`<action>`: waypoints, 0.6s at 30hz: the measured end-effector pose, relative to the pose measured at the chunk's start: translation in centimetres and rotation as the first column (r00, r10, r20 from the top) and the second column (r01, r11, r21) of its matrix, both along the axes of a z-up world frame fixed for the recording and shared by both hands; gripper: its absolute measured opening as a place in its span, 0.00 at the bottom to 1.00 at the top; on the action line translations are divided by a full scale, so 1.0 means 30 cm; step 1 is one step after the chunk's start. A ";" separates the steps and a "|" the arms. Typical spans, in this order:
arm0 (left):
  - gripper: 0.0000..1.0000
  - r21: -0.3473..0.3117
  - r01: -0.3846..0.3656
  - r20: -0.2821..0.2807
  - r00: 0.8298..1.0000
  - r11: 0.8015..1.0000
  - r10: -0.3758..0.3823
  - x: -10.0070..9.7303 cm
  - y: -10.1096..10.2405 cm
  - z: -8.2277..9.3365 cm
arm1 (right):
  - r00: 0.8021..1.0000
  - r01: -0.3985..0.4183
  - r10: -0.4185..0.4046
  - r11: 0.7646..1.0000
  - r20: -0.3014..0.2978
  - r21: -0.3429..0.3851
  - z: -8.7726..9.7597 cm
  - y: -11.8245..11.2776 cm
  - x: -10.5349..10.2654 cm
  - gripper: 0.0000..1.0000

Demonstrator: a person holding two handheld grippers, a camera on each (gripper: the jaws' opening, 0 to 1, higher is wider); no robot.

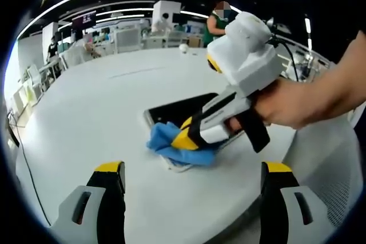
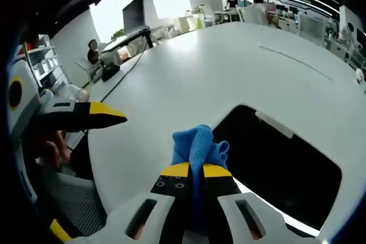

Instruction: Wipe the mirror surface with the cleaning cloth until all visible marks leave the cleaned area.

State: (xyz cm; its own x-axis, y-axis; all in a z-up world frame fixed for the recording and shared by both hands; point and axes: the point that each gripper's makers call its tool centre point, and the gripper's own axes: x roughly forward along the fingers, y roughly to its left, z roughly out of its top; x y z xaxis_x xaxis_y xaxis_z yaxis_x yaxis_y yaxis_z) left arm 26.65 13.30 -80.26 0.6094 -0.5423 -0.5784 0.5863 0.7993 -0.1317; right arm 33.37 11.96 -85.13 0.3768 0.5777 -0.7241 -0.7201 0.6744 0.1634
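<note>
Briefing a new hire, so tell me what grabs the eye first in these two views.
The blue cloth stands out most, pinched in the shut right gripper and pressed on the near end of the dark mirror, which lies flat on the white table. In the left gripper view, the hand holding that gripper comes in from the right. The left gripper hangs open and empty, short of the mirror.
</note>
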 end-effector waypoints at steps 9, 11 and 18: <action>0.99 -0.006 0.004 0.000 1.000 1.000 -0.004 -0.001 -0.005 0.001 | 1.000 -0.023 0.023 1.000 0.006 -0.007 -0.001 -0.003 0.049 0.01; 0.99 -0.004 0.007 0.001 1.000 1.000 -0.007 -0.002 -0.006 0.001 | 1.000 -0.025 0.025 1.000 0.005 -0.007 -0.003 -0.004 0.064 0.01; 0.99 -0.001 0.008 -0.003 1.000 1.000 -0.008 -0.004 -0.005 -0.001 | 0.999 -0.035 0.036 0.999 0.010 -0.018 0.000 -0.001 0.097 0.01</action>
